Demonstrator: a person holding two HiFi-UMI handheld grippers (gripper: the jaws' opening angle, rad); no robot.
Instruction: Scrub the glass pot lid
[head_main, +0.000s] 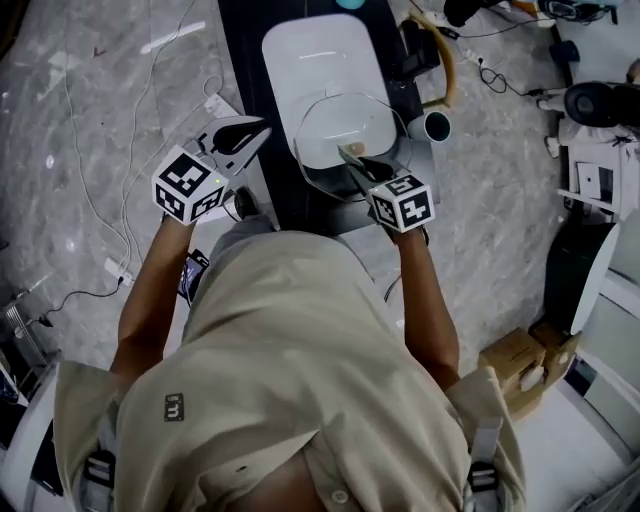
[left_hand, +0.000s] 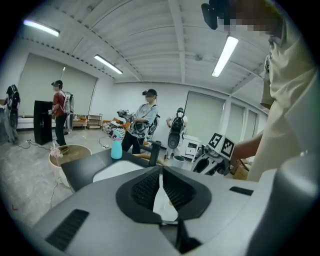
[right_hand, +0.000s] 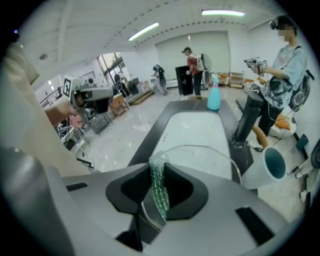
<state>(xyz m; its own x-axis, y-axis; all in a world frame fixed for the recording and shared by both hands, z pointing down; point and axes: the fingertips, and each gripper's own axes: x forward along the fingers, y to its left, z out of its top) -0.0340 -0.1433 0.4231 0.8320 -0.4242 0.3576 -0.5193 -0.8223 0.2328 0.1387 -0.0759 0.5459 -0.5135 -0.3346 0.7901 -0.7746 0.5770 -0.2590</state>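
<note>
Dark counter (head_main: 245, 60) carries a white basin (head_main: 320, 45) with the glass pot lid (head_main: 335, 135). The right gripper (head_main: 348, 152) pinches a green mesh scrubber (right_hand: 159, 187) above it, seemingly ready to scrub. The left gripper (head_main: 256, 130) waits aside, closed and empty.

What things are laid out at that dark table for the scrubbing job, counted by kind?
Glass pot lid: 1
White tray: 1
White cup: 1
Blue spray bottle: 1
Black cylinder: 1
Green scrub mesh: 1
Total: 6
</note>
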